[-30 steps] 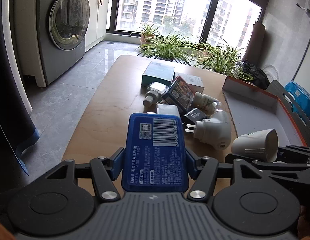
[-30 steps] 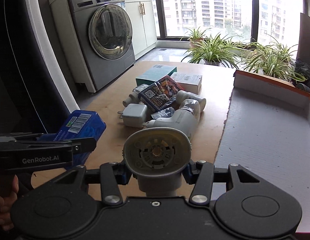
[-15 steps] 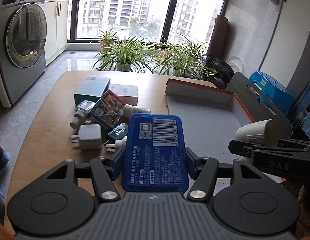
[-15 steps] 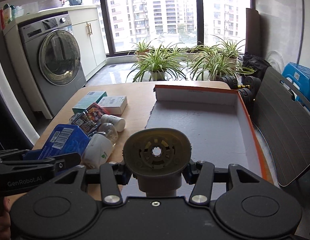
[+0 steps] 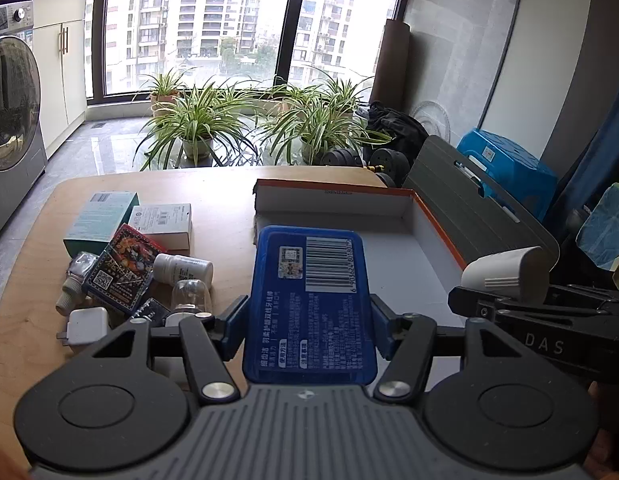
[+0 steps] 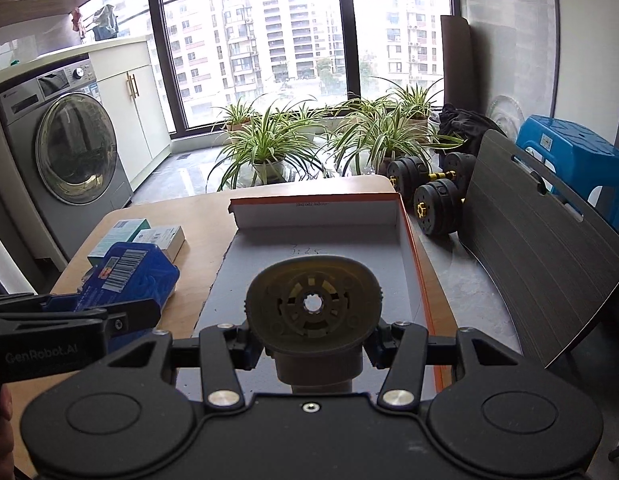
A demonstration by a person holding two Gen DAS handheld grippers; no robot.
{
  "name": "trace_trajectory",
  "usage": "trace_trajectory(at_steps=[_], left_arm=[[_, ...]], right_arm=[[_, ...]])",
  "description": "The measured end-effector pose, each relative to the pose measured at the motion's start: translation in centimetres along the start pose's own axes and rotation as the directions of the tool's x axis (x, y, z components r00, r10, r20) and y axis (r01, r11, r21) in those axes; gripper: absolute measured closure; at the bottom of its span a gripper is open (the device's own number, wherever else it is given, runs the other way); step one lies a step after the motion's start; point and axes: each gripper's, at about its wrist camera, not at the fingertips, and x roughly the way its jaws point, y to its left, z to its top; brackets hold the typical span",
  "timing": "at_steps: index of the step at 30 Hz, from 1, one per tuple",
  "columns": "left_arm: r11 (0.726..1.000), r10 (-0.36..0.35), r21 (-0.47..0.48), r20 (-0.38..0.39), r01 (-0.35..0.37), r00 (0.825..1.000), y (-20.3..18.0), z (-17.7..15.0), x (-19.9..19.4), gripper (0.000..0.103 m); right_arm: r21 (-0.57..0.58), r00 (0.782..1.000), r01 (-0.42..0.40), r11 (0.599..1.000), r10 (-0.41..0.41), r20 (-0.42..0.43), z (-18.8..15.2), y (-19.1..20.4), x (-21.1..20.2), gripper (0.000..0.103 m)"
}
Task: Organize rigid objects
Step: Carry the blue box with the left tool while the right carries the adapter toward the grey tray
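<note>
My left gripper [image 5: 309,322] is shut on a flat blue box [image 5: 311,304] with a barcode label, held above the near left part of the orange-edged cardboard tray [image 5: 333,200]. My right gripper [image 6: 314,344] is shut on a white cup-shaped plastic part [image 6: 314,308], its hollow ribbed end facing the camera, over the tray's grey floor [image 6: 309,244]. In the left wrist view that white part [image 5: 505,272] shows at the right. In the right wrist view the blue box [image 6: 129,276] shows at the left. A pile of small items [image 5: 125,276] lies on the table to the tray's left.
On the wooden table [image 5: 213,188] lie a teal box [image 5: 101,216], a white box [image 5: 161,220], a printed card box [image 5: 123,274], a white bottle [image 5: 183,268] and a white charger [image 5: 87,324]. A grey chair [image 6: 537,260], dumbbells [image 6: 429,196], blue stool [image 6: 569,152], plants and washing machine [image 6: 65,144] surround it.
Both grippers have swung to the right, from over the pile of items to over the cardboard tray, each keeping its object. The views rolled and now face the tray.
</note>
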Motion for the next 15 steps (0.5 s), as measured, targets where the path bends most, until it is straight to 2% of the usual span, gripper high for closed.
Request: trace_trajectory(at_steps=[15], left_arm=[[1.000,-0.013,0.000,-0.007,0.013,1.000,-1.5,2.2,2.8,0.041]], right_arm=[[-0.010,1.000,-0.006,1.000,0.006,0.009,2.5,-2.6,3.3,0.044]])
